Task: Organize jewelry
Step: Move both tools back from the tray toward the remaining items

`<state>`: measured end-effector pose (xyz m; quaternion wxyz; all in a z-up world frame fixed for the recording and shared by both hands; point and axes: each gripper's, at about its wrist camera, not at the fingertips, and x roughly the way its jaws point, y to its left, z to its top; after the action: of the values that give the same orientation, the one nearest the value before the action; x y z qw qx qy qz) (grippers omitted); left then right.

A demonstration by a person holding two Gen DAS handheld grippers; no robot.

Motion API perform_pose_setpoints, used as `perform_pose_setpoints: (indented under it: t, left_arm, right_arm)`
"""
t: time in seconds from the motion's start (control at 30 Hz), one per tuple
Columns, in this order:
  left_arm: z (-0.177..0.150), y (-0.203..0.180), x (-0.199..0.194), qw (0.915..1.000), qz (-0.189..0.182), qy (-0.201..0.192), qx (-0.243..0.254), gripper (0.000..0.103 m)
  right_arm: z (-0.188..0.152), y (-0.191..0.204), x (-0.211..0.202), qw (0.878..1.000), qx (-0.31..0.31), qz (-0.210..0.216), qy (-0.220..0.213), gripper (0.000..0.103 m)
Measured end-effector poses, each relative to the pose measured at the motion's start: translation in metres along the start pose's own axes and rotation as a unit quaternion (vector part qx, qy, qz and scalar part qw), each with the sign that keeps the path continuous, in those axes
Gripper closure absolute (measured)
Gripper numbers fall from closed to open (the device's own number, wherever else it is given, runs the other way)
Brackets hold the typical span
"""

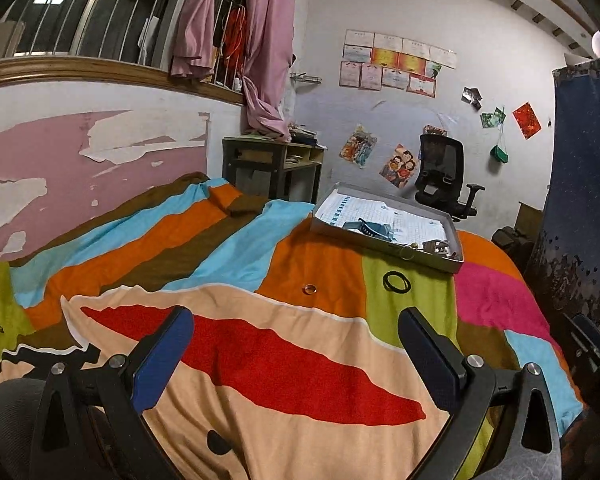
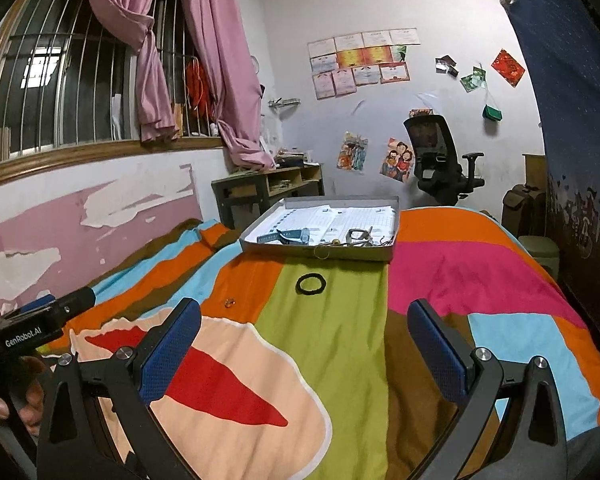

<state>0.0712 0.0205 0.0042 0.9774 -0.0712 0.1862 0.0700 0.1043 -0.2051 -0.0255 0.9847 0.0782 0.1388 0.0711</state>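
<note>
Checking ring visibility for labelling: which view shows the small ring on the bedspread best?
The left wrist view: the ring reads as a clear gold band on the orange patch. The right wrist view shows the ring only as a tiny glint.

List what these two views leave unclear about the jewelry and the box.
- Small pieces in the box: too small and tangled in both wrist views to name, beyond a blue strap.
- Ring on the bedspread: too small to tell stone or engraving.
- Thin loop at the box's front wall: unclear whether it hangs or leans.
- Box interior near side: hidden by its front wall.
</note>
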Motion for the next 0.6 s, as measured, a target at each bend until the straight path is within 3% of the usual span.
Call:
perform_pose_setpoints:
  t: [0.13,0.3,0.6]
  left_arm:
    - [0.01,0.003,0.01,0.9999,-0.012,0.008,-0.008,0.0]
    - [0.037,0.003,0.034,0.9996,-0.025,0.005,-0.008,0.0]
    - [0.094,-0.007,0.096,0.9983,-0.006,-0.059,0.0,0.0]
  right_arm:
    - [0.011,0.003,0.008,1.0,-0.009,0.002,0.005,0.002]
    - [0.046,0.009,0.024,0.998,-0.051,0.007,-0.025,0.002]
    - [0.116,0.011,0.082,0.993,-0.078,0.003,-0.087,0.002]
